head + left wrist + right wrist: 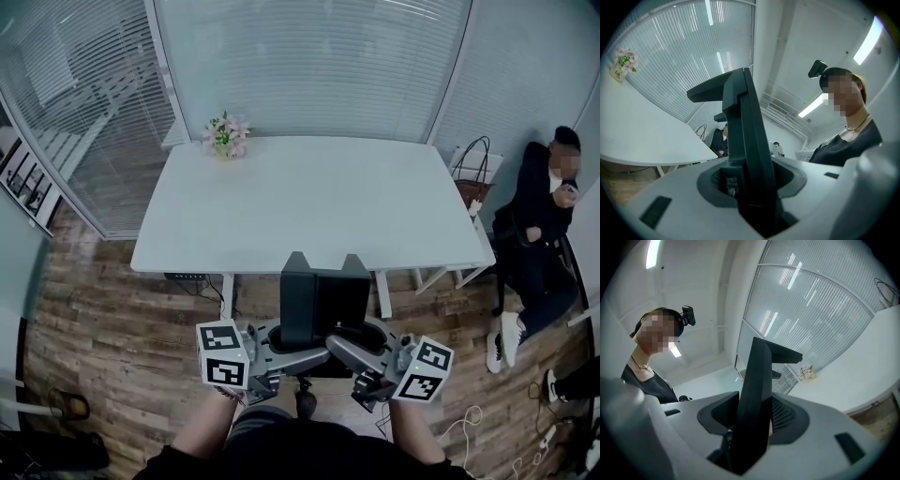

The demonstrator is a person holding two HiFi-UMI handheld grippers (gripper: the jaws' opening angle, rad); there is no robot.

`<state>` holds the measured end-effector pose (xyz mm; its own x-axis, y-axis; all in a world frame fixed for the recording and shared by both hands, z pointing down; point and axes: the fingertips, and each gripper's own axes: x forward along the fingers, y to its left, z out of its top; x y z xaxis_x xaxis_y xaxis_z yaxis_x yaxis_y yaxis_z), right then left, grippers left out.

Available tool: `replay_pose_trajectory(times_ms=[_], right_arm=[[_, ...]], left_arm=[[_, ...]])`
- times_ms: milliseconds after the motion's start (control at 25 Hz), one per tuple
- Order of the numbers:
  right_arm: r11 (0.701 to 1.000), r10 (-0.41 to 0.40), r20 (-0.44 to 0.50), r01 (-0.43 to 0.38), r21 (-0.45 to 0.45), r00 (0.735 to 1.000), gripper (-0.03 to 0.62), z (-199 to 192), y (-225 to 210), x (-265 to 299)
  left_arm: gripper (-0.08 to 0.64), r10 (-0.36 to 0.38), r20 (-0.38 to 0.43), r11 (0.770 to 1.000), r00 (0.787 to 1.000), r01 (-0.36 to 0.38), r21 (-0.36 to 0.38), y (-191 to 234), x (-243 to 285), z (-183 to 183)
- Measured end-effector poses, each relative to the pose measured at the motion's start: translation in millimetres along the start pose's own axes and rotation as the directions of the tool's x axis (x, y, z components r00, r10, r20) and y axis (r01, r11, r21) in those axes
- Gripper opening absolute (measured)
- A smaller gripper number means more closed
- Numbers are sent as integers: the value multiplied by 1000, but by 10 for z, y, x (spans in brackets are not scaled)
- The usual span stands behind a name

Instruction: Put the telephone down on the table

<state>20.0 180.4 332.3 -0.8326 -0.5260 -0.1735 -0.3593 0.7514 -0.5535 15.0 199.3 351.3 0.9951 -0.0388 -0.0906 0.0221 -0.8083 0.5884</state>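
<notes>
Holding the telephone (323, 298) upright, your left gripper (286, 354) and right gripper (354, 352) each clamp a side, jaws partway closed, likely to share its weight. It hangs just short of the table's (309, 206) near edge, not yet down.

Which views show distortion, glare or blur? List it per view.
Head view: evenly lit, table edges bowed, corners vignetted. Left gripper view: strong fisheye, ceiling light blown out, telephone close and dark. Right gripper view: same fisheye, blinds curved.
</notes>
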Motion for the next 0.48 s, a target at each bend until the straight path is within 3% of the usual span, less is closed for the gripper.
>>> replay_pose_trajectory(times_ms=[480], right_arm=[[1000,-11,12,11,4,1000,179,35,-138,11]], left_arm=[[190,-5,-10,1000,1000,5,-4,129,51,31]])
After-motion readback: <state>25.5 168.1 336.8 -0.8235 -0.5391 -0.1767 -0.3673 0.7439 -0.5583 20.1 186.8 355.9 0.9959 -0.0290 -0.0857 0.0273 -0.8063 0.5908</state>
